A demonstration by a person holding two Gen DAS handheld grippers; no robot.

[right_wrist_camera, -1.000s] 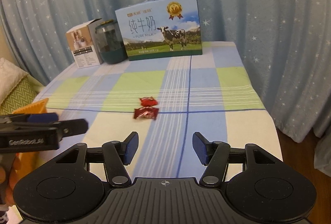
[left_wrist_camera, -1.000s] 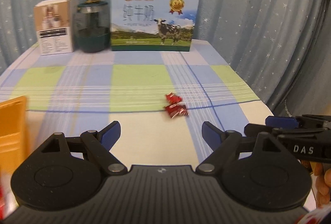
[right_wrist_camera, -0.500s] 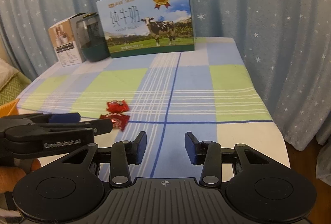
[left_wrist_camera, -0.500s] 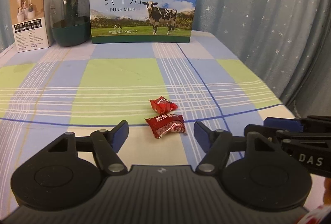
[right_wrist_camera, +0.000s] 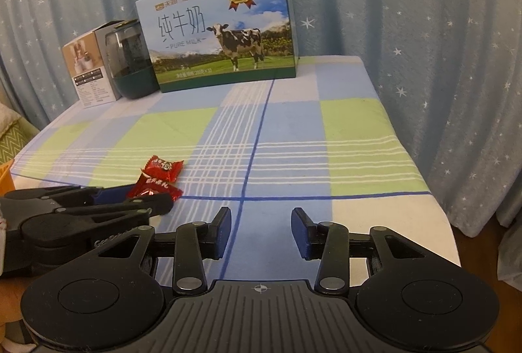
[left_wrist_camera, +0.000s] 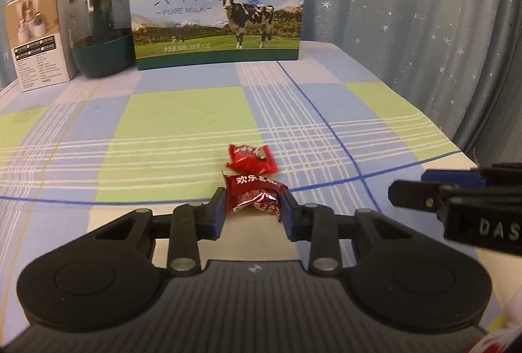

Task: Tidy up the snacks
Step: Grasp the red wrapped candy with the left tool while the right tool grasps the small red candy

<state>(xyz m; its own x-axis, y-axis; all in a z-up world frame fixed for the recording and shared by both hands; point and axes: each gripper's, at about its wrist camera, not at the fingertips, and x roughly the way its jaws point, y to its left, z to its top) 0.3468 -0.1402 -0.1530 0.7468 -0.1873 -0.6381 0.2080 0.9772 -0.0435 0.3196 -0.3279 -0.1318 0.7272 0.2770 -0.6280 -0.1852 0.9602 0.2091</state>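
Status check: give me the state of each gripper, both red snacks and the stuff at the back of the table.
left gripper: just closed, pads pressing the near red snack
right gripper: open, nothing between its pads
far red snack: loose on the tablecloth
milk carton: upright
green jar: upright
small box: upright

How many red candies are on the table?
2. The nearer candy sits between the jaws of the left gripper, which have just been closing on it. The other candy lies just behind it on the tablecloth. More may be hidden.
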